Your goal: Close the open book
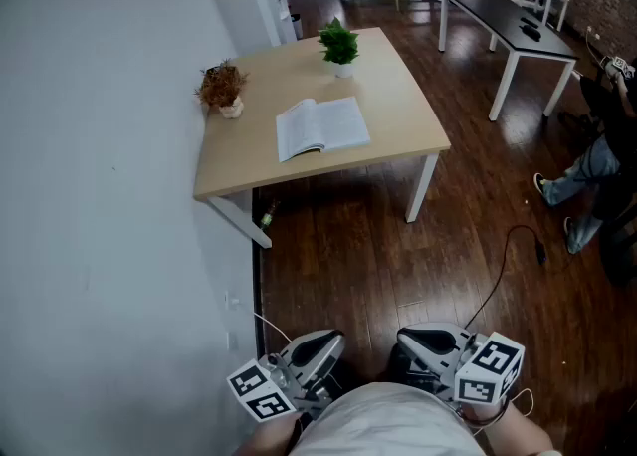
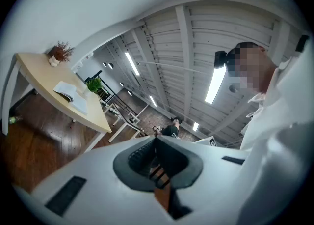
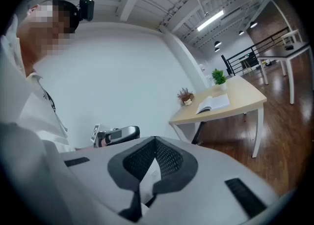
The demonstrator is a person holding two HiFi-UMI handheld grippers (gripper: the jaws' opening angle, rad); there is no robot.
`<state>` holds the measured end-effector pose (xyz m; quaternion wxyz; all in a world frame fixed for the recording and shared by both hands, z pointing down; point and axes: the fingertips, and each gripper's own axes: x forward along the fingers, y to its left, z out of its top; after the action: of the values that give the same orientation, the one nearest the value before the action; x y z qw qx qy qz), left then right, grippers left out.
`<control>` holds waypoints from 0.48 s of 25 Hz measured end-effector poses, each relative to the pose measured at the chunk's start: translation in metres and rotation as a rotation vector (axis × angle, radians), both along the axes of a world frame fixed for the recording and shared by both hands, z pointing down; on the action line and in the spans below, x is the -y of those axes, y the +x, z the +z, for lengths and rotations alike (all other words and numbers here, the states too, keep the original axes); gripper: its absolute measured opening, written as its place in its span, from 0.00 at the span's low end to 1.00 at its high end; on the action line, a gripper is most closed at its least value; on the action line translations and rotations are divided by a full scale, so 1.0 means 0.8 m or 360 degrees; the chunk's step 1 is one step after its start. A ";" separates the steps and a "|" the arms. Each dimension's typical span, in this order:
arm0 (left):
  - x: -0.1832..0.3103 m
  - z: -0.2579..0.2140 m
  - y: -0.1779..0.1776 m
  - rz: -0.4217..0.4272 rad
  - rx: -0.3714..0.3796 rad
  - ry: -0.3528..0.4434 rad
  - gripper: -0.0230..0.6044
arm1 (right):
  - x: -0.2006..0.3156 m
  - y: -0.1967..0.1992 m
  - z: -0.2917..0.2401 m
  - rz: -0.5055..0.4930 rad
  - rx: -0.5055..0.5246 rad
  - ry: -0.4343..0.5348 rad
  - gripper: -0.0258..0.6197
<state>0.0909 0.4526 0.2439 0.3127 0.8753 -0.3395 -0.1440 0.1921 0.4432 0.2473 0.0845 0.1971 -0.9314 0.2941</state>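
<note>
An open book (image 1: 321, 127) lies pages up in the middle of a light wooden table (image 1: 403, 96), far ahead of me. It also shows small in the left gripper view as the book (image 2: 71, 93) and in the right gripper view as the book (image 3: 213, 103). My left gripper (image 1: 317, 347) and right gripper (image 1: 428, 342) are held low against my body, well short of the table. In each gripper's own view the jaws meet at their tips with nothing between them: left gripper (image 2: 156, 139), right gripper (image 3: 156, 139).
A green potted plant (image 1: 339, 45) and a dried plant (image 1: 221, 87) stand at the table's far side. A white wall runs along the left. A black table (image 1: 508, 21), a seated person (image 1: 595, 177) and a floor cable (image 1: 498, 275) are to the right.
</note>
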 end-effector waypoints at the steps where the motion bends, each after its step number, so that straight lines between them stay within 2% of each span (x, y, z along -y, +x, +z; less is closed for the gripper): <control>1: 0.001 0.000 -0.005 0.0002 0.0011 0.0005 0.03 | 0.002 -0.002 0.001 0.0013 -0.0006 0.0002 0.03; 6: 0.003 0.003 -0.035 0.0006 0.0076 0.0018 0.03 | 0.014 -0.011 0.010 0.0100 -0.0047 -0.0003 0.03; 12: -0.003 0.013 -0.067 0.0029 0.0088 -0.0006 0.03 | 0.015 -0.021 0.019 0.0213 -0.0093 -0.0032 0.02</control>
<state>0.0377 0.4550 0.2543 0.3062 0.8814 -0.3404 -0.1161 0.1754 0.4312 0.2629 0.0938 0.2666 -0.9103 0.3025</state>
